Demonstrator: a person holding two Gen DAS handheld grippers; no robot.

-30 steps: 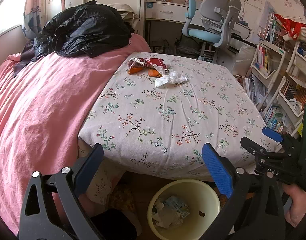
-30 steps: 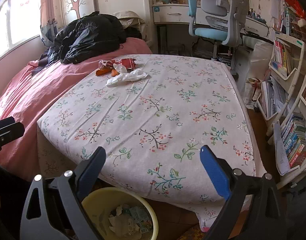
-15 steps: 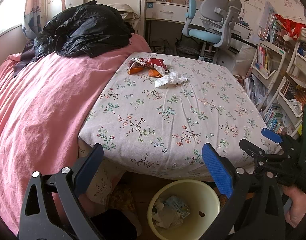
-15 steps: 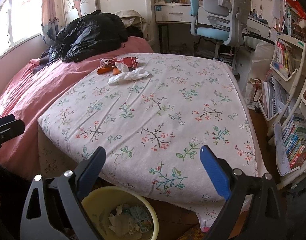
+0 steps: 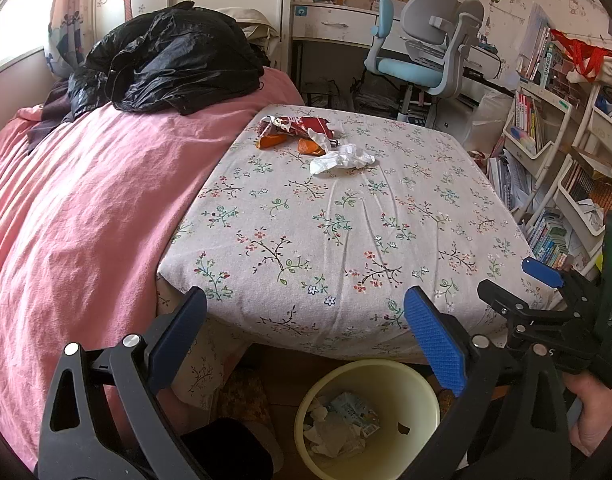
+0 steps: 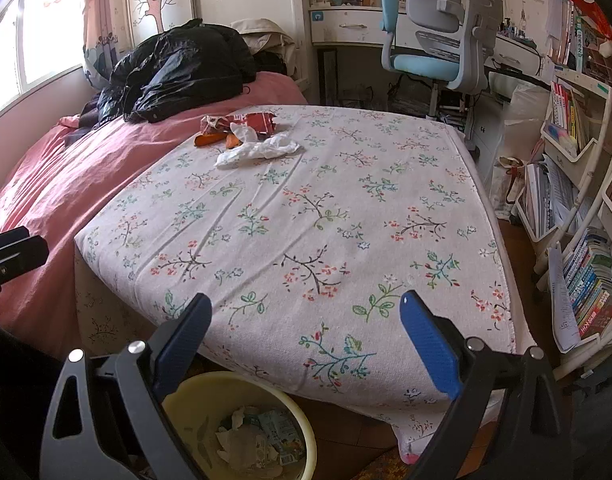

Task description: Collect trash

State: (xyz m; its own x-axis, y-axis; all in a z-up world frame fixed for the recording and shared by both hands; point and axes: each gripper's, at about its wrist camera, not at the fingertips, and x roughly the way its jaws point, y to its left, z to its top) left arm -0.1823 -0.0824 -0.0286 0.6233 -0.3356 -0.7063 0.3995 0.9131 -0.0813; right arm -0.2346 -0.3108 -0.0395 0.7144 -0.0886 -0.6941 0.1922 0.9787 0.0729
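On the far left part of the floral-covered table (image 5: 346,220) (image 6: 306,220) lies trash: a red torn wrapper (image 5: 295,126) (image 6: 249,121), orange peel pieces (image 5: 271,140) (image 6: 209,139) and a crumpled white tissue (image 5: 342,159) (image 6: 261,150). A pale yellow bin (image 5: 368,420) (image 6: 241,428) with paper scraps inside stands on the floor below the table's near edge. My left gripper (image 5: 303,320) is open and empty above the bin. My right gripper (image 6: 306,320) is open and empty too, over the table's near edge; it also shows in the left wrist view (image 5: 546,280).
A pink-covered bed (image 5: 85,220) with a black jacket (image 5: 165,72) adjoins the table on the left. A blue-grey desk chair (image 5: 422,52) and white desk stand behind. Shelves packed with books (image 6: 578,240) line the right side. A person's hand (image 5: 594,412) holds the right gripper.
The right gripper's view has crept slightly forward and up over the table edge. The left gripper has barely moved. Both stayed open.
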